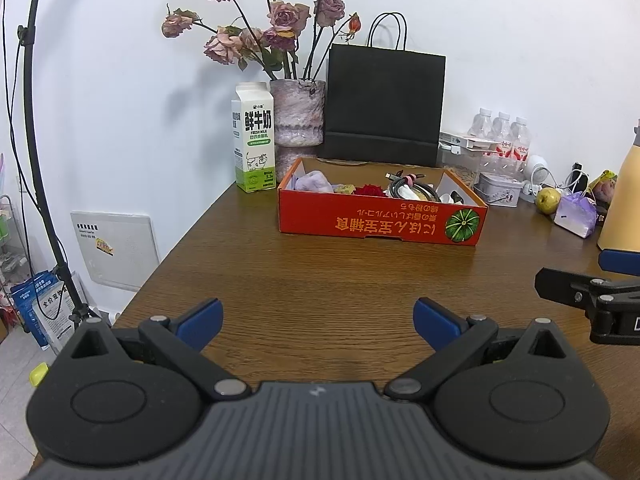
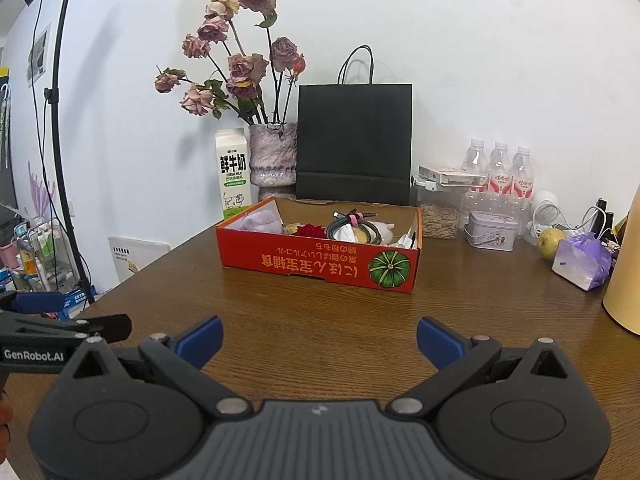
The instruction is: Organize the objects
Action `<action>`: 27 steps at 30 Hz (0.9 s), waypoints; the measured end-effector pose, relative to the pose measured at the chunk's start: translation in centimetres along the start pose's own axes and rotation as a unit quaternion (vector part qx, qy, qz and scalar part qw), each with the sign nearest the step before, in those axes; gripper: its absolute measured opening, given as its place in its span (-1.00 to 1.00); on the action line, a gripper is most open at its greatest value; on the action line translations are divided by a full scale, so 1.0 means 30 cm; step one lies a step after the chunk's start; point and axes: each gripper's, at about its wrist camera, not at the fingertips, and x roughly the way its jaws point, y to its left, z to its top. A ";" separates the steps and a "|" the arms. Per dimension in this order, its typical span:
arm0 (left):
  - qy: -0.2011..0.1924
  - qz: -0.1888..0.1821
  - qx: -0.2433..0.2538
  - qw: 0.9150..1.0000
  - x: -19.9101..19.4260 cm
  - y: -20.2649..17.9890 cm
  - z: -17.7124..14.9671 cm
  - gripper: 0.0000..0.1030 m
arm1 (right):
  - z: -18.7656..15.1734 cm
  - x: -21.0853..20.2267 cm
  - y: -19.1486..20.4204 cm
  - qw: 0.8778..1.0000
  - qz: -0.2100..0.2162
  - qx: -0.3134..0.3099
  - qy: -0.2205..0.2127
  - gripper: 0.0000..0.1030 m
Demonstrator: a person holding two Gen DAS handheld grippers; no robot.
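Both claws are held low and level over the bare desk (image 1: 320, 272), side by side. Spread wide and empty are the left claw (image 1: 318, 322) and the right claw (image 2: 320, 340). At 12 o'clock, well apart, the red box (image 2: 316, 258) of oddments is seen.

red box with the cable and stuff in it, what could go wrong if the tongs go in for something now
Two risks, both judgement. The coiled cable lies over other items in the red box, so pulling it may drag neighbours out. The box looks like light cardboard and may slide toward the vase of dried roses and milk carton close behind it. Both the left tongs and right tongs are open and empty.
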 end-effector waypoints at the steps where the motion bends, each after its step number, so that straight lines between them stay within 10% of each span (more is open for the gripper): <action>1: 0.000 0.001 0.000 1.000 0.000 -0.001 0.000 1.00 | 0.000 0.000 0.000 1.000 0.000 0.000 0.000 1.00; 27: -0.002 0.002 -0.001 1.000 0.002 -0.005 -0.004 1.00 | -0.008 -0.001 0.003 1.000 0.000 -0.001 0.000 1.00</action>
